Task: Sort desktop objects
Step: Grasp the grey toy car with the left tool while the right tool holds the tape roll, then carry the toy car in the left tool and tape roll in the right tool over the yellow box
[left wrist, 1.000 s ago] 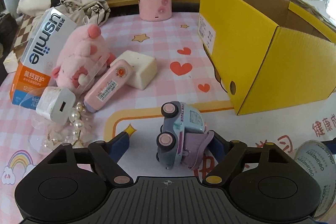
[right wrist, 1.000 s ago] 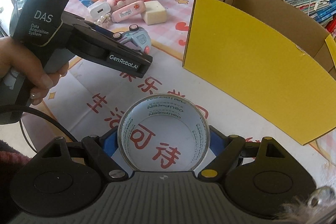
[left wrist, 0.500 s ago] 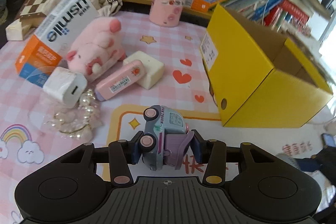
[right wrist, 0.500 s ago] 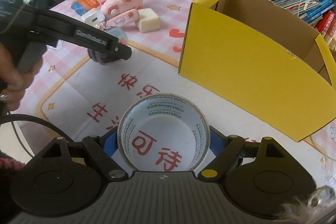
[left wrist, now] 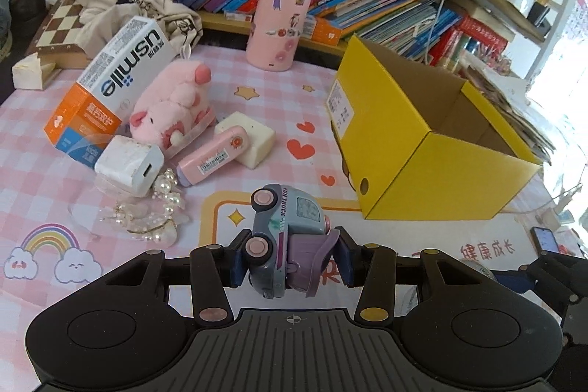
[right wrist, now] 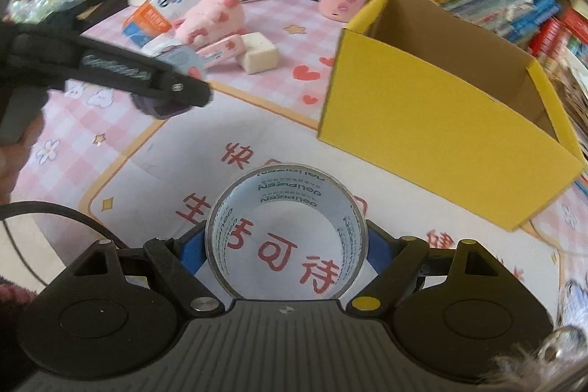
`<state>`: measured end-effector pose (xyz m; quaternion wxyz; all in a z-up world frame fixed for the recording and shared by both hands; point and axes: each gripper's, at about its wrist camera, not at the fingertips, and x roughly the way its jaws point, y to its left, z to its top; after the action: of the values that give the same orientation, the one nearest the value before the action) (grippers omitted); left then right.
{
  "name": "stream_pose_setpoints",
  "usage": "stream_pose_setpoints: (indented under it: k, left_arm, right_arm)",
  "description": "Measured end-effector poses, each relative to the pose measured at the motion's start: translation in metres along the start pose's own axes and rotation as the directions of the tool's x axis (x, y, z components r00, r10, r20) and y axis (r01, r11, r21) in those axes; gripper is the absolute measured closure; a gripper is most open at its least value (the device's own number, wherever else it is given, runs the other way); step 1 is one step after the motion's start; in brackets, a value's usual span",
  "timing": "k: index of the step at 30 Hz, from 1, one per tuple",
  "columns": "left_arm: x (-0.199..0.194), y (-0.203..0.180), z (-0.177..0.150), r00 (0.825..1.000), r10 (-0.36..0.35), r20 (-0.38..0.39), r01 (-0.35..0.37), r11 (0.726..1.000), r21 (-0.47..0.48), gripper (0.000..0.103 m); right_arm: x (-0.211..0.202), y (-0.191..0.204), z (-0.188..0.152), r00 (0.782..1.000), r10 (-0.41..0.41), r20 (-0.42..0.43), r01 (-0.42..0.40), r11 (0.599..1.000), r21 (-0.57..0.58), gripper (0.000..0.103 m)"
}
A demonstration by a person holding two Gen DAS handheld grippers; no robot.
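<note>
Landmark: the open yellow cardboard box (left wrist: 433, 149) stood on the pink checked mat (left wrist: 33, 179); no sorted item showed in the part of its inside that was visible.
Left gripper (left wrist: 290, 259): clamped on the small grey-blue plastic toy truck (left wrist: 286, 237), near the box's front corner and clear of the mat.
Right gripper (right wrist: 284, 245): gripped the clear plastic packing-tape roll (right wrist: 286, 230), in front of the box's long yellow wall.
Left to sort: the pink plush pig (left wrist: 172, 105), white toothpaste carton (left wrist: 110, 87), white charger cube (left wrist: 128, 164), pink capped tube (left wrist: 213, 157), cream block (left wrist: 246, 138) and pearl string (left wrist: 154, 215), all well left of the box.
Progress: early, by my reading; two items in hand, none visibly boxed.
</note>
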<state>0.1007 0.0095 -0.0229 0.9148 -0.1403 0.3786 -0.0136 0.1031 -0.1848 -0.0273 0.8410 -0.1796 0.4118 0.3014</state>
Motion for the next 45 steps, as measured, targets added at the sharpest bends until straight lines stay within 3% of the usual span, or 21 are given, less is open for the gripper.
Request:
stream_pose_setpoints:
  k: [10,26,36,45]
  left_arm:
    - [-0.021,0.002,-0.013,0.997,-0.071,0.003,0.07,0.996,0.059,0.058]
    - [-0.033,0.004,-0.031,0.987,-0.16,-0.019,0.161,0.982,0.094,0.058]
    - [-0.017,-0.024,-0.02,0.98,-0.197,-0.024,0.198,0.97,0.14,0.058]
    - [0.004,-0.059,-0.019,0.976,-0.204,-0.077,0.215,0.956,0.198,0.058]
  right_arm:
    - [-0.019,0.003,-0.013,0.997,-0.083,0.005,0.081,0.986,0.147,0.02]
    - [-0.037,0.017,-0.037,0.986,-0.163,-0.032,0.166,0.957,0.238,0.02]
    - [-0.04,-0.012,-0.041,0.979,-0.196,-0.05,0.202,0.942,0.267,0.02]
    - [-0.036,-0.05,-0.052,0.98,-0.182,-0.079,0.198,0.923,0.33,0.02]
